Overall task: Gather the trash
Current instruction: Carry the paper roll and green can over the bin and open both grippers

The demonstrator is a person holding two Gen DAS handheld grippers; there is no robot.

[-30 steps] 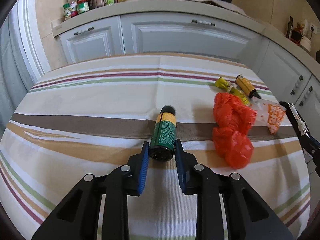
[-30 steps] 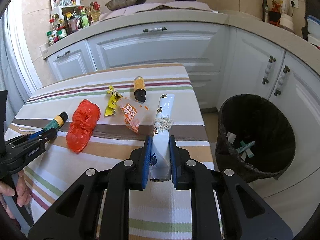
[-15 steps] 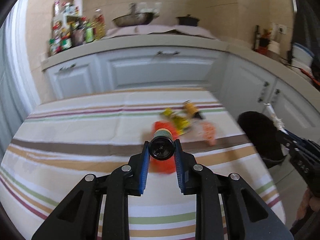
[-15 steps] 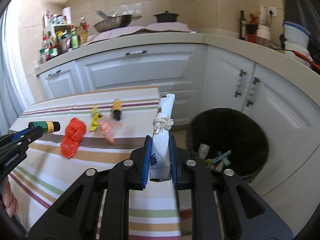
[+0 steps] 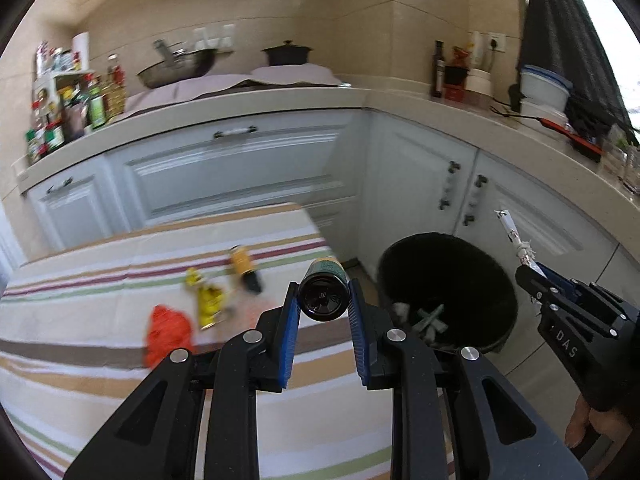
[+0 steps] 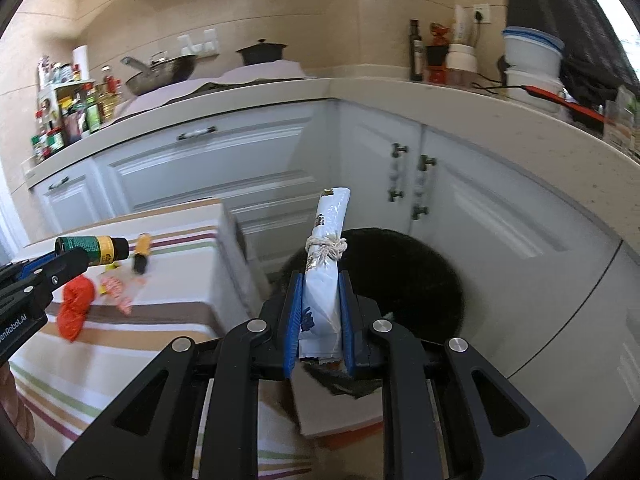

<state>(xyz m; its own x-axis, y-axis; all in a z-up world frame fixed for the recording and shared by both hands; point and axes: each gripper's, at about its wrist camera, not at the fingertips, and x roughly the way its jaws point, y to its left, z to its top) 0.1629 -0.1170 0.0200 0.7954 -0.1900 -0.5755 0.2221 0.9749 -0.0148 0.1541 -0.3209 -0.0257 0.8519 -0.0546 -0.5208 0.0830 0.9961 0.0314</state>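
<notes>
Left gripper (image 5: 323,307) pinching green bottle (image 5: 323,295) between blue pads (image 5: 289,330), bottle base facing the camera, neck pointing away, held in the air above the table's right edge. Right gripper (image 6: 320,312) clamping white rolled packet (image 6: 325,280) tied with string, packet sticking up and forward, hanging over black trash bin (image 6: 420,276). Bin sitting on the floor just beside striped table (image 5: 100,280), in front of white corner cabinets (image 5: 420,184); a few scraps lying inside bin, too blurred to identify. Remaining on the tablecloth, well apart from both grippers: red plastic bag (image 5: 166,330), yellow wrapper (image 5: 208,300), small orange-labelled bottle (image 5: 243,266) lying on its side, orange-and-white wrapper (image 6: 116,286) near the red bag. Countertop (image 6: 280,96) behind carrying a pan, a dark pot and a cluster of condiment bottles at left.
</notes>
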